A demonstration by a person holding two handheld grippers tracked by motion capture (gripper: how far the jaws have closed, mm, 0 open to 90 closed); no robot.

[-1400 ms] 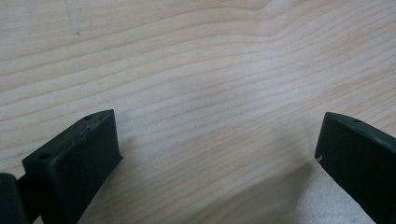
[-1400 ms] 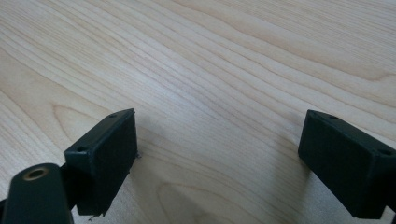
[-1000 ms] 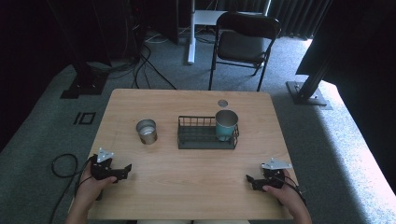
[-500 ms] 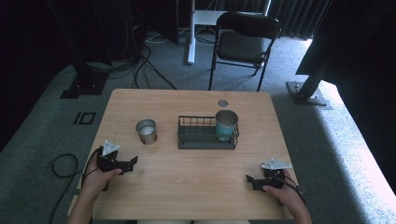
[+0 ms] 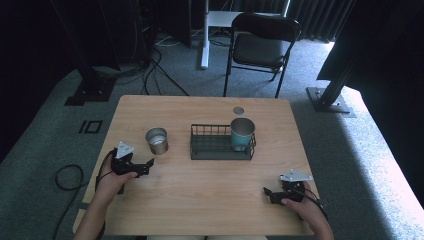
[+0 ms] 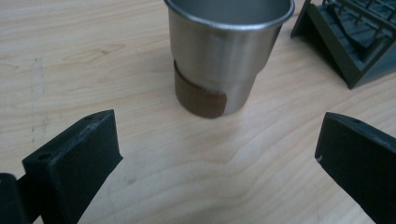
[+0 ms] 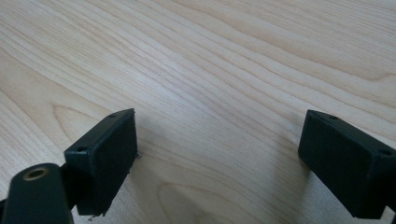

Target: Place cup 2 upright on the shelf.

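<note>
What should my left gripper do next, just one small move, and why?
Probably ease the left gripper straight forward until its open jaws flank the steel cup. The cup stands upright on the table just ahead, roughly centred between the jaws and not yet touched. The wire basket sits off to one side, so the path looks free.

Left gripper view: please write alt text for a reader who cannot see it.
A steel cup stands upright on a wooden table, just beyond the left gripper, whose black fingers are spread wide. A dark wire basket sits at the upper right.
</note>
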